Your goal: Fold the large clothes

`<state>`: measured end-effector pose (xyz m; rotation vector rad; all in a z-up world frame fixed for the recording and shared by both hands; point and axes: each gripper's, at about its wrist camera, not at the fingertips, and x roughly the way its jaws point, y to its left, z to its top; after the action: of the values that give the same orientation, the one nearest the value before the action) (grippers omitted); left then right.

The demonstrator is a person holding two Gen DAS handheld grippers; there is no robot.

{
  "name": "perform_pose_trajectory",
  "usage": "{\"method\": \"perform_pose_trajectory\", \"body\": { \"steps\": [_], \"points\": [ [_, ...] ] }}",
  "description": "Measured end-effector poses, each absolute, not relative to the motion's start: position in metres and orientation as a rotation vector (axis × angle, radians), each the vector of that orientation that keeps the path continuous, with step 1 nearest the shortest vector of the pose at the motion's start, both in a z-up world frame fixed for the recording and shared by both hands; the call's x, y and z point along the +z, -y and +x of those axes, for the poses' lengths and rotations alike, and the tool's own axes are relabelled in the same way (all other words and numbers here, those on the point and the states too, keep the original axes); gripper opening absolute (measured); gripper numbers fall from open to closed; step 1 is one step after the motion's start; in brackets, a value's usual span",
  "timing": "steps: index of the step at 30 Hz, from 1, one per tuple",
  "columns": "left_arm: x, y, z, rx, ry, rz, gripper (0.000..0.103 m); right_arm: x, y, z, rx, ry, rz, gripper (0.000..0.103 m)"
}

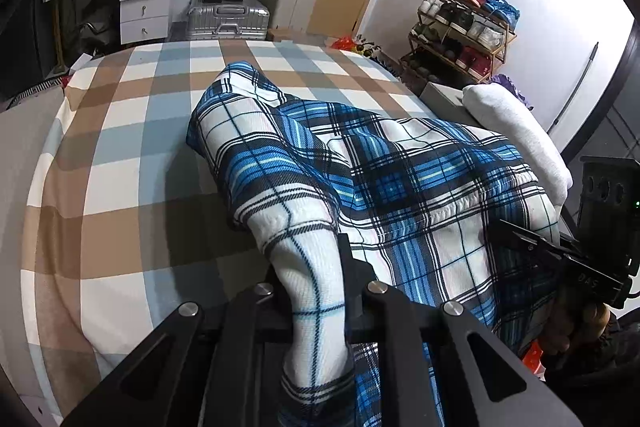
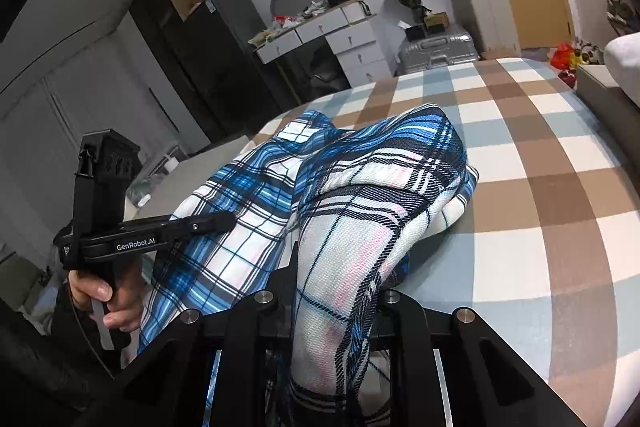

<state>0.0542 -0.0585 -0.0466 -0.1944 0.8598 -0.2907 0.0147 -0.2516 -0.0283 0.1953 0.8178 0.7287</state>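
Fingers of left gripper [image 1: 316, 291] closed tight on a bunched edge of the plaid garment [image 1: 400, 179]; cloth pinched between the pads and pulled up off the bed [image 1: 104, 131]. Right gripper [image 2: 336, 299] likewise clamped on a thicker fold of the garment's white-and-navy side, fabric filling the narrow gap between its jaws. Garment hangs between the two grips, its far end draped and rumpled on the checked bedspread. Each wrist view shows the other gripper from the side, nose against the cloth; a hand [image 2: 108, 295] wraps the left one's handle. Right of the garment: white pillow [image 1: 516, 131] at the bed edge. Beyond the bed, left to right: drawers [image 1: 140, 3], suitcase [image 1: 228, 19], shoe rack [image 1: 464, 31].
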Motion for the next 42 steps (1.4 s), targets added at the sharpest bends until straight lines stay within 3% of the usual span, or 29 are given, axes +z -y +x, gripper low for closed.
{"method": "perform_pose_trajectory", "body": {
  "steps": [42],
  "points": [
    [-0.034, 0.035, 0.044, -0.270, -0.825, -0.207, 0.008, -0.028, 0.236, 0.030, 0.794, -0.828, 0.187, 0.018]
  ]
}}
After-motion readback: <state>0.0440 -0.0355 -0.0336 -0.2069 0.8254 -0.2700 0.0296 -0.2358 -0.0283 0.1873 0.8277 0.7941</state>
